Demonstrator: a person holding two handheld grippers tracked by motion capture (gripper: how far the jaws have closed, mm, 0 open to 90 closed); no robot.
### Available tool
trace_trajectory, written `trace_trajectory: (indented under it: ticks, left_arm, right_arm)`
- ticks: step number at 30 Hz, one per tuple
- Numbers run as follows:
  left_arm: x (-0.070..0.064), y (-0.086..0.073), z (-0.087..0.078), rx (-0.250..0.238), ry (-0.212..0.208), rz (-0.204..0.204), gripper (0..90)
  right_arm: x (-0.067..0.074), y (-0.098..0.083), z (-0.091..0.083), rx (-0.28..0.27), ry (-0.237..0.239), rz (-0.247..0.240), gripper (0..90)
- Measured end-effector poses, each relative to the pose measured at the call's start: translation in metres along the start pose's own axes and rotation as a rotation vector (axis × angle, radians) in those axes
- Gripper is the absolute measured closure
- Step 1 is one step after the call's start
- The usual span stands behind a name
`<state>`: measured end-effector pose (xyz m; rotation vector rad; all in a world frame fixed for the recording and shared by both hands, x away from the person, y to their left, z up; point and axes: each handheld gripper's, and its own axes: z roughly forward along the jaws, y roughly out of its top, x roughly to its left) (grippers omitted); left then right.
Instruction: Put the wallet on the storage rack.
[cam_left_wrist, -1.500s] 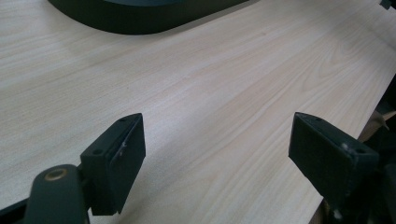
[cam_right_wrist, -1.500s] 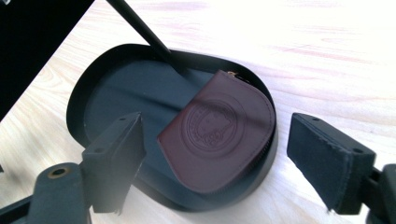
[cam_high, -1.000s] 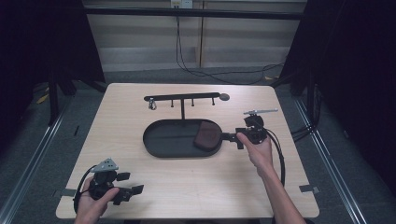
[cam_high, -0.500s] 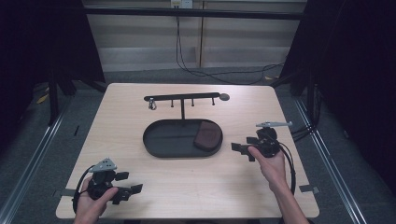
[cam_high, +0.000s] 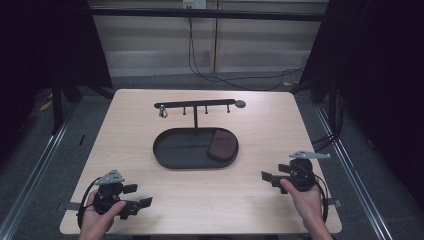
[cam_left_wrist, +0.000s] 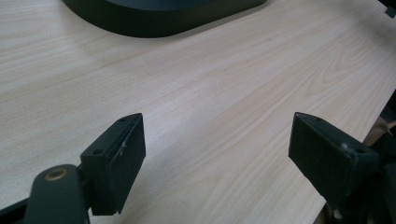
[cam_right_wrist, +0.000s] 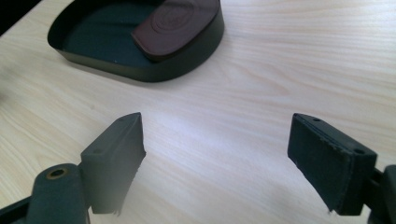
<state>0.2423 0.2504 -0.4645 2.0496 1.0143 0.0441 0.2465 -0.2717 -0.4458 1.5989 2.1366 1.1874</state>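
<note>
1. Table (cam_high: 150, 130): light wood top, dark floor all round it.
2. Tray (cam_high: 172, 150): black oval, sat at the table's centre. In the right gripper view it lay toward 11 o'clock of the jaws, well apart from them; in the left gripper view its dark wall (cam_left_wrist: 154, 21) ran along the top edge, near 12 o'clock.
3. Rack (cam_high: 195, 105): thin black bar on a post, just past the tray at 12 o'clock. A small metal item (cam_high: 162, 113) hung near its left end; couldn't tell what it was.
4. Brown pad (cam_high: 221, 145): lay inside the tray at its 3 o'clock end, partly leaning on the wall (cam_right_wrist: 180, 21).
5. Left gripper (cam_high: 142, 201): at the table's 7 o'clock corner, jaws spread wide, nothing between them, bare wood underneath (cam_left_wrist: 215, 140).
6. Right gripper (cam_high: 267, 177): at 4 o'clock of the tray, near the table's right edge, jaws wide apart and empty (cam_right_wrist: 215, 154).
</note>
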Motion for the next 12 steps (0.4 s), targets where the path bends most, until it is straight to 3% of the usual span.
trace_trajectory:
  ticks: [6,10,12]
  left_arm:
    - [-0.001,0.0,0.001,-0.001,0.002,-0.003,18.9]
    - [-0.001,0.0,0.002,0.004,0.005,-0.004,18.9]
    - [-0.001,0.0,0.001,0.004,-0.003,0.004,18.9]
  right_arm:
    - [-0.002,-0.018,-0.012,0.01,-0.034,-0.014,18.1]
    - [-0.01,-0.033,-0.017,0.001,-0.052,0.013,17.9]
    - [-0.014,-0.04,-0.014,0.028,-0.094,0.003,16.9]
